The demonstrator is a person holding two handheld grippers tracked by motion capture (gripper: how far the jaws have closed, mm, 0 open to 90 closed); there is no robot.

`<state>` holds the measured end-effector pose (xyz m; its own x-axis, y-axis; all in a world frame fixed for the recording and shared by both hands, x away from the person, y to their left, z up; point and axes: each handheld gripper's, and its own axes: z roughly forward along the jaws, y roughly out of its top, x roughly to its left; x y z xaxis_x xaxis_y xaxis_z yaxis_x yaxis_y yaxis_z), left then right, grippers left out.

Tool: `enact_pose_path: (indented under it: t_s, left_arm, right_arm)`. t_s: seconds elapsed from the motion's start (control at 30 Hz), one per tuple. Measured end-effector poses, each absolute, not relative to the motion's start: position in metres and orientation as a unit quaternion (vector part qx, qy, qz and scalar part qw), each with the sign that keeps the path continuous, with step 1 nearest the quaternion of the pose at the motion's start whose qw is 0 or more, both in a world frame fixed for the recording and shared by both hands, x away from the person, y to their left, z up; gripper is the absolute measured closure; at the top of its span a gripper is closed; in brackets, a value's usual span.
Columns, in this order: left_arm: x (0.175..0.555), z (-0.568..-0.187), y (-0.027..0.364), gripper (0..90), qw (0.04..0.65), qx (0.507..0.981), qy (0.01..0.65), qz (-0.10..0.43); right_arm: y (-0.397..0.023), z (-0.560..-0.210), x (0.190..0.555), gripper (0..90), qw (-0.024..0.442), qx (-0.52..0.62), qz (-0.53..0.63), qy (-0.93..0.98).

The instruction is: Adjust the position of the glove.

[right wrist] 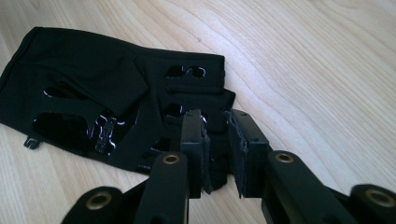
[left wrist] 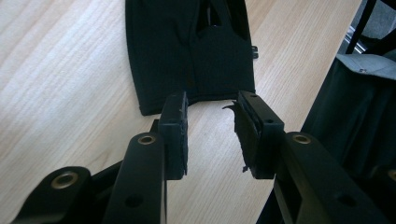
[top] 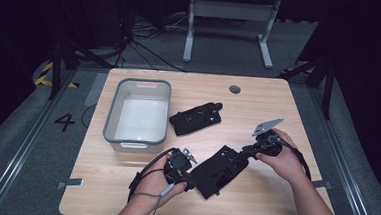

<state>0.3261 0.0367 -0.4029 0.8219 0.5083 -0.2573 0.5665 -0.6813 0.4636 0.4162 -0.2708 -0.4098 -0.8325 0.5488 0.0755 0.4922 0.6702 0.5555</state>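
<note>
In the high view, a black fingerless glove [top: 220, 170] lay on the wooden counter [top: 273, 202] in the lower middle of the frame, with the left gripper [top: 190, 180] at its lower-left end and the right gripper [top: 245, 151] at its upper-right end. A second black glove [top: 196, 119] lay above it near the frame's centre, just right of a grey bin [top: 138, 112].

In the left gripper view, the cuff edge of the glove [left wrist: 187, 51] filled the upper middle. The gripper's jaws stood parted, their tips at the hem, nothing pressed between the pads.

In the right gripper view, the glove [right wrist: 93, 102] spread across the left half, finger end toward the jaws. The jaws stood apart with a fold of cloth between them, not visibly clamped.

From here, a pinch that caught only a thin hem edge would probably slip as the glove lifted. The torn-looking pad [left wrist: 243, 135] on one left jaw could weaken that hold.
</note>
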Motion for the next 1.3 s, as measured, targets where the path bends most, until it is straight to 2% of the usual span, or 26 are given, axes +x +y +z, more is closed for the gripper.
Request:
enact_pose_path:
  t_s: [0.37,0.6,0.9,1.07,1.17,1.2,1.23,1.3]
  left_arm:
    - [0.325,-0.412,0.027,63.8,0.274,0.915,0.291,-0.052]
    - [0.325,-0.415,0.024,61.6,0.274,0.914,0.298,-0.040]
    - [0.325,-0.425,0.012,50.1,0.273,0.913,0.303,-0.017]
    - [0.325,-0.435,0.000,47.6,0.256,0.918,0.304,-0.012]
    - [0.324,-0.441,-0.006,48.6,0.239,0.922,0.305,0.001]
    - [0.324,-0.441,-0.007,54.4,0.238,0.921,0.309,0.006]
    - [0.325,-0.440,-0.006,54.4,0.234,0.922,0.309,0.015]
    - [0.327,-0.440,-0.003,67.8,0.233,0.921,0.313,0.021]
  right_arm:
    - [-0.255,-0.429,0.426,70.7,0.041,0.291,0.286,0.912]
    - [-0.254,-0.439,0.431,62.6,0.029,0.315,0.281,0.906]
    - [-0.254,-0.440,0.431,71.2,0.020,0.312,0.280,0.908]
    - [-0.252,-0.440,0.430,74.4,0.021,0.307,0.278,0.910]
    - [-0.252,-0.440,0.429,75.4,0.022,0.305,0.277,0.911]
    - [-0.251,-0.439,0.429,76.1,0.024,0.303,0.276,0.912]
    - [-0.251,-0.439,0.429,76.1,0.024,0.303,0.276,0.912]
    - [-0.251,-0.439,0.429,77.0,0.024,0.302,0.277,0.912]
